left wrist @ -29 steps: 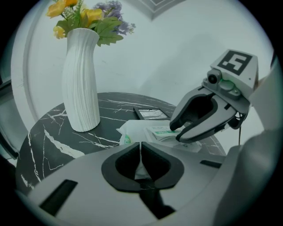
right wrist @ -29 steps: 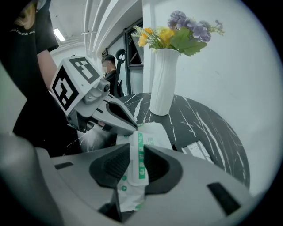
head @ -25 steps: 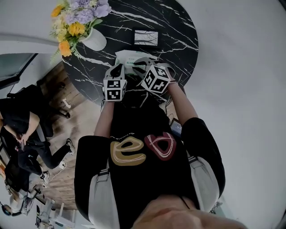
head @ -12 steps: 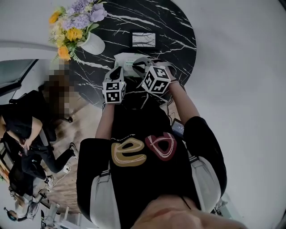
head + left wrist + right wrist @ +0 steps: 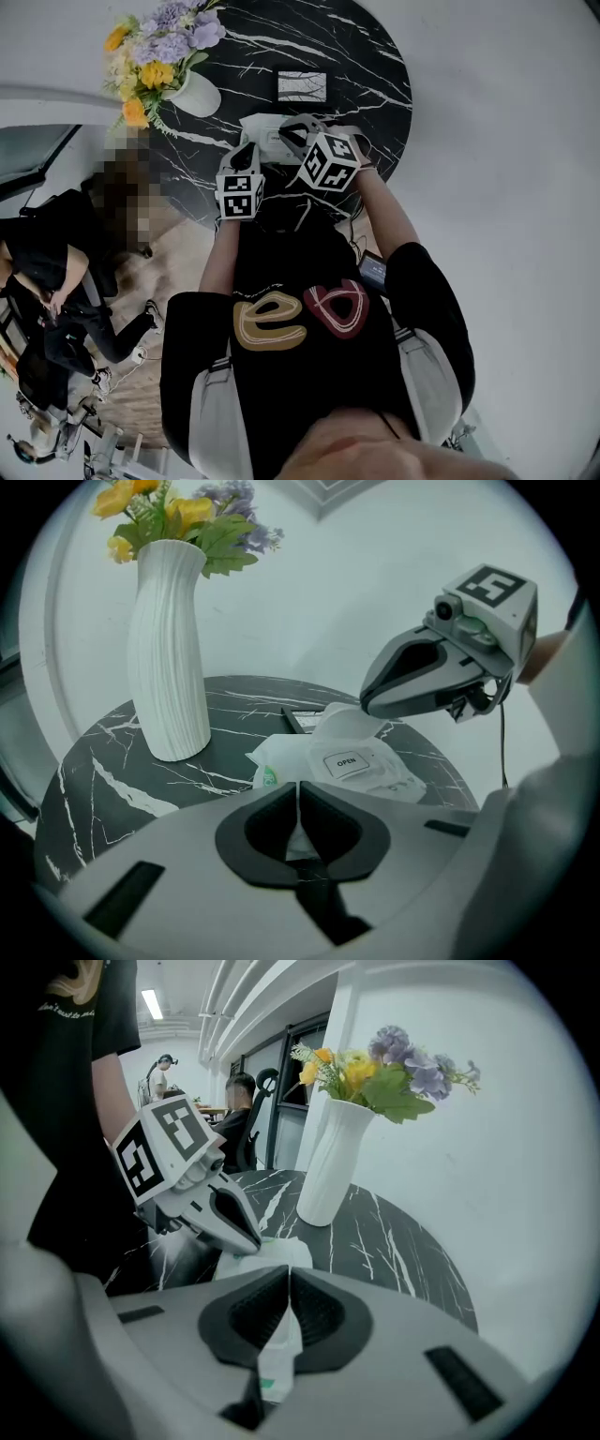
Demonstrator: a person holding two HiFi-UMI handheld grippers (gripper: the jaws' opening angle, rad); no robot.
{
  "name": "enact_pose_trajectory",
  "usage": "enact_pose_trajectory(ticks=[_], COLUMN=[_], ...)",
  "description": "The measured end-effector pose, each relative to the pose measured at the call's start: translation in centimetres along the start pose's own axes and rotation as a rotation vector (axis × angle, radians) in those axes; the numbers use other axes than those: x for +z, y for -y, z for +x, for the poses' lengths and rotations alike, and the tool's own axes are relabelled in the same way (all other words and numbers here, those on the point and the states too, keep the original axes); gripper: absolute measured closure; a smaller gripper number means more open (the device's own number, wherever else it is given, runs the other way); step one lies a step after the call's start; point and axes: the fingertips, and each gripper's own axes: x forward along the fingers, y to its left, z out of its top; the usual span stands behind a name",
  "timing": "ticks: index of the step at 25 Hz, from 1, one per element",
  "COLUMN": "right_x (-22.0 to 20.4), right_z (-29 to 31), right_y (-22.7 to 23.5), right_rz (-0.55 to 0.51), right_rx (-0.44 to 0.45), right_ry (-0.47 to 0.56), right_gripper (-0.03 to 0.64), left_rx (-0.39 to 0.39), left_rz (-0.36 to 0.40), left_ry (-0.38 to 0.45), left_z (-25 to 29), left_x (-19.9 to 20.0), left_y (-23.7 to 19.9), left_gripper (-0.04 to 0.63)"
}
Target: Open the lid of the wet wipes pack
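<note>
A white wet wipes pack (image 5: 263, 127) lies on the round black marble table (image 5: 375, 66); its top label reads OPEN (image 5: 346, 762). My left gripper (image 5: 298, 802) is shut on the pack's near edge and holds it down. My right gripper (image 5: 368, 708) comes in from the right, and its jaws are closing tight on the raised white lid flap (image 5: 349, 723). In the right gripper view the flap (image 5: 277, 1342) shows in the slit between those jaws (image 5: 289, 1283), with the left gripper (image 5: 251, 1241) just beyond on the pack (image 5: 286, 1252).
A white ribbed vase (image 5: 170, 658) of yellow and purple flowers stands on the table to the left of the pack. A small framed card (image 5: 302, 85) lies beyond the pack. People sit at desks (image 5: 42, 272) off the table's left side.
My right gripper has shut on the flap and risen slightly, pulling it up from the pack. The left gripper has stayed where it was.
</note>
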Motion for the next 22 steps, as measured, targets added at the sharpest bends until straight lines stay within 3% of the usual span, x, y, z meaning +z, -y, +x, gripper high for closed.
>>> enact_pose_trajectory(ticks=[22], right_x=[-1.2], right_z=[1.5], right_y=[4.8], right_rz=[0.129], right_rx=[-0.019], right_ry=[0.012], right_gripper=[0.581], left_rx=[-0.027], left_rz=[-0.012], left_ry=[0.023], left_z=[0.2], left_x=[0.1], left_y=[0.0], left_gripper=[0.575])
